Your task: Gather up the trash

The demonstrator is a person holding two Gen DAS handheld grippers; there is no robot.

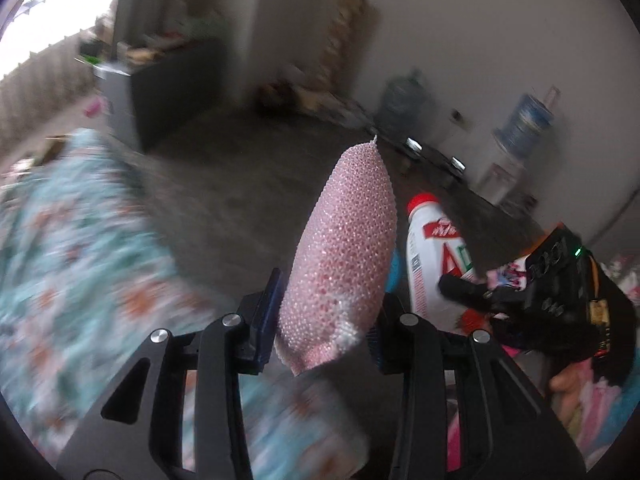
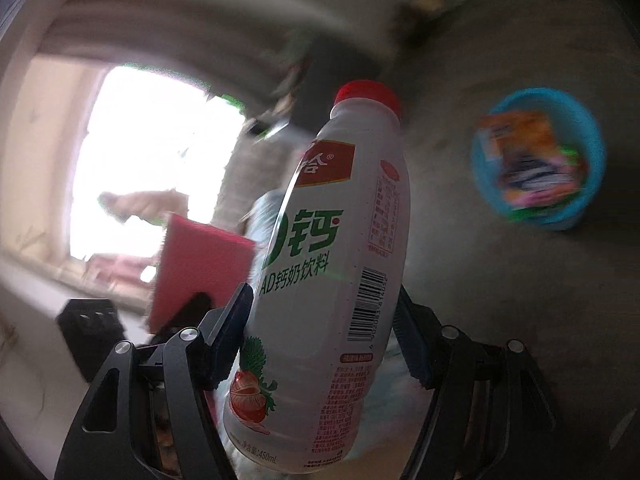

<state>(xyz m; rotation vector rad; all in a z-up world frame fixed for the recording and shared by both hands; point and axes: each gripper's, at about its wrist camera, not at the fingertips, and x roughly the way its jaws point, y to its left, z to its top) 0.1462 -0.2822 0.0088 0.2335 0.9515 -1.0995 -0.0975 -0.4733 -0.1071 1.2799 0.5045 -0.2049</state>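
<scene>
Left wrist view: my left gripper (image 1: 326, 320) pinches a pink beaded sponge (image 1: 340, 264) between its blue pads, its tip pointing up and away over the grey floor (image 1: 240, 184); just right of the sponge stands the white bottle (image 1: 434, 256) with its red cap, held by my right gripper (image 1: 476, 292); a blurred floral cloth (image 1: 80, 248) lies left of the sponge.

Right wrist view: my right gripper (image 2: 322, 336) clamps the white bottle (image 2: 332, 280) at its middle, cap tilted up; the sponge (image 2: 200, 268) shows left of the bottle; right of the bottle, well apart on the floor, sits a blue basin (image 2: 592, 184) holding colourful wrappers (image 2: 532, 160).
</scene>
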